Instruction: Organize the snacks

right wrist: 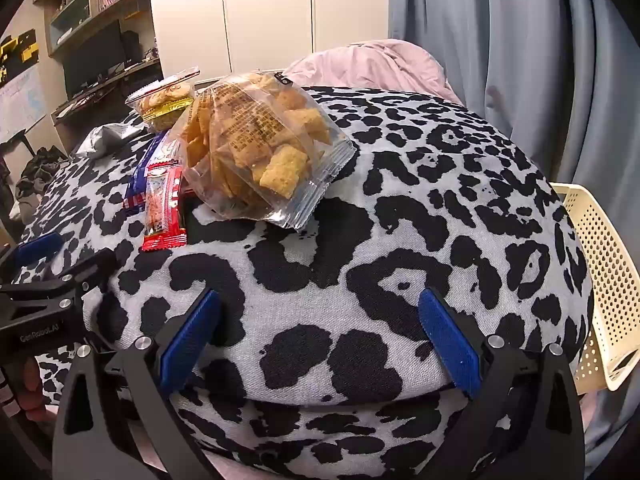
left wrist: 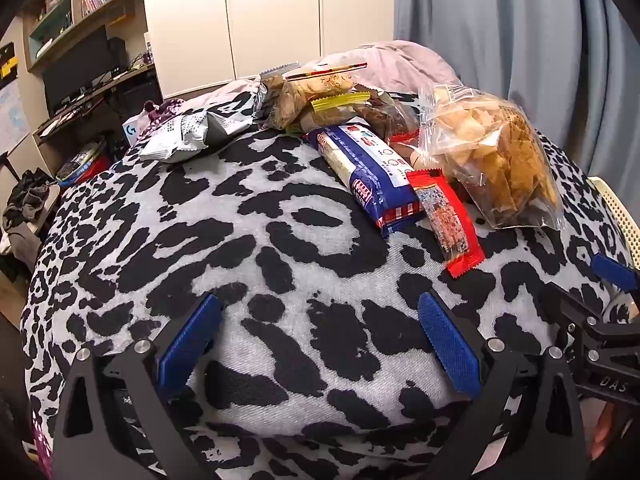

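Snacks lie in a heap on a leopard-print blanket [left wrist: 248,240]. A clear bag of golden crackers [left wrist: 492,156] lies at the right, also in the right wrist view [right wrist: 256,152]. Next to it lie a red bar [left wrist: 444,220] [right wrist: 164,208] and a blue biscuit pack [left wrist: 368,168]. Behind are clear cookie bags [left wrist: 320,96] and a silver packet [left wrist: 188,136]. My left gripper [left wrist: 320,320] is open and empty, short of the heap. My right gripper [right wrist: 320,320] is open and empty, below the cracker bag; it also shows at the right of the left view [left wrist: 612,276].
A cream perforated basket [right wrist: 600,280] stands at the bed's right edge, by a grey curtain [right wrist: 520,40]. A pink duvet [right wrist: 368,64] lies behind the blanket. A desk with a monitor [left wrist: 80,68] and shelves is at the far left, white wardrobe doors [left wrist: 272,12] behind.
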Demonstrator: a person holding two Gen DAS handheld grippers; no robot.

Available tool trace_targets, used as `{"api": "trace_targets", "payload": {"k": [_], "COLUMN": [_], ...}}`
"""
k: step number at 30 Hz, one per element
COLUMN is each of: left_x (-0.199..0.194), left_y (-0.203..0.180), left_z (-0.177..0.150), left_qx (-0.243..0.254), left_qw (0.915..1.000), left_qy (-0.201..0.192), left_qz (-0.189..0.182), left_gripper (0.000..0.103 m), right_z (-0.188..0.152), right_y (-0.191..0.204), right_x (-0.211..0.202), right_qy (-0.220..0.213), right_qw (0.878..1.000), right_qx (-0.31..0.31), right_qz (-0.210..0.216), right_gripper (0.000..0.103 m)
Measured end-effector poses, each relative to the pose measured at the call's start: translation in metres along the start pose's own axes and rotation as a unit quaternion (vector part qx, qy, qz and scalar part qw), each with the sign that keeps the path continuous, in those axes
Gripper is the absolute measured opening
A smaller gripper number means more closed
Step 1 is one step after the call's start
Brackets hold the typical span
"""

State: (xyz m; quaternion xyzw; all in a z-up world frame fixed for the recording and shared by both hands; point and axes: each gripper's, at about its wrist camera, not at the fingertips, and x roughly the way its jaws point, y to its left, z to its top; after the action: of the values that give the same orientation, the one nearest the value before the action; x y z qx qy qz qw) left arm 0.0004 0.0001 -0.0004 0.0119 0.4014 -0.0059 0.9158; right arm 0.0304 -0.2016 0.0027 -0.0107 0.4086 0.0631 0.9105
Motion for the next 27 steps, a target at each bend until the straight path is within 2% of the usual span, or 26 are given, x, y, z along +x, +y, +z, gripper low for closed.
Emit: {"api": "trace_targets", "payload": {"k": [11,27], "left_x": [0.0002,0.0004], "left_y": [0.0000,-0.0004], "left_z": [0.0009,0.0035], "left_qx": [0.000,0.003], "left_qw": [1.0000,1.0000], "left_qy": [0.003,0.005], "left_qz": [0.003,0.003], "left_gripper": [0.098,0.098], "right_z": [-0.0033,-0.0038], "right_y": [0.0001,-0.0014], "right_x": [-0.0050,-0.0055], "right_qy": [-0.016,-0.010], "right_qw": [1.000,1.000], "right_qx": [-0.006,-0.007], "right_qz": [0.001,0.002], "right_gripper": [0.100,0.100]}}
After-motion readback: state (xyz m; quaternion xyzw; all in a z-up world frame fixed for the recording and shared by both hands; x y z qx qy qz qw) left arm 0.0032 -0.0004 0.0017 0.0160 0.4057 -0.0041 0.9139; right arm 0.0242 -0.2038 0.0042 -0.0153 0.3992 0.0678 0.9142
